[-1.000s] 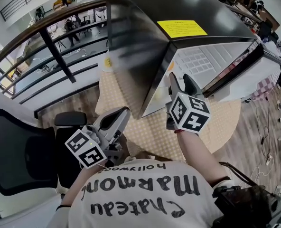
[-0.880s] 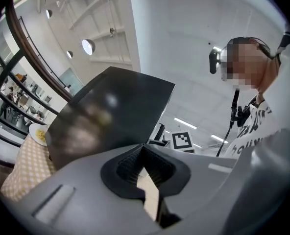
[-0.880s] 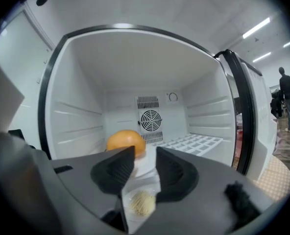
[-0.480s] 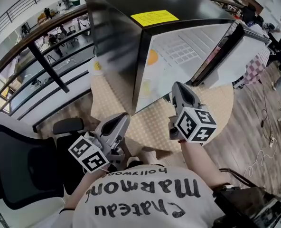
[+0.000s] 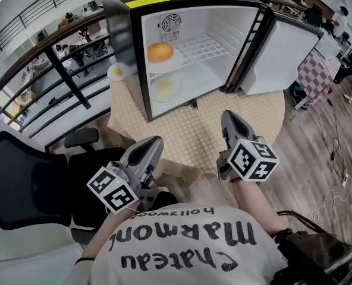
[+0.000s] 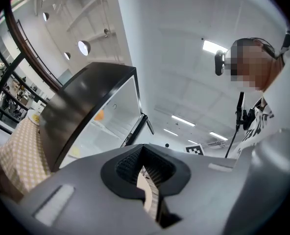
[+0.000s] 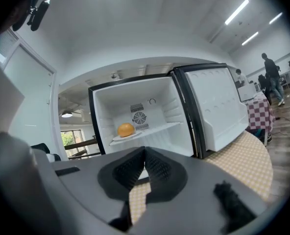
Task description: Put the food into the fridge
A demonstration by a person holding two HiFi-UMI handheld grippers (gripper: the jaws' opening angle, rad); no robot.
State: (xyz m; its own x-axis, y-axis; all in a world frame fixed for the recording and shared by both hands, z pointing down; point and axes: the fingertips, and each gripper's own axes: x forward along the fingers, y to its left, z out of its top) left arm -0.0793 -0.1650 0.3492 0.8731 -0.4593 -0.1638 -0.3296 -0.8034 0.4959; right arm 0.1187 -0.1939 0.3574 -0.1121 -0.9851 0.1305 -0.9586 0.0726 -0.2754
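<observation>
A small black fridge [image 5: 128, 34] stands open on the round table [image 5: 194, 136], its door [image 5: 283, 52] swung out to the right. An orange round food [image 5: 160, 52] lies on a plate on the upper shelf, and a pale food on a plate [image 5: 165, 88] sits on the fridge floor. My right gripper [image 5: 228, 117] is shut and empty, in front of the fridge over the table. My left gripper [image 5: 153, 142] hangs shut and empty at the table's near edge. The right gripper view shows the orange food [image 7: 126, 129] ahead of the right gripper [image 7: 145, 153].
Another plate with yellowish food [image 5: 117, 72] sits on the table to the left of the fridge. A black office chair [image 5: 27, 183] stands at my left. A railing [image 5: 63, 64] runs behind the table, and cables lie on the wooden floor [image 5: 330, 159] at the right.
The right gripper's jaws have shut and it has drawn back from the fridge front. The head view has swung so the fridge's inside now shows. The left gripper has barely moved.
</observation>
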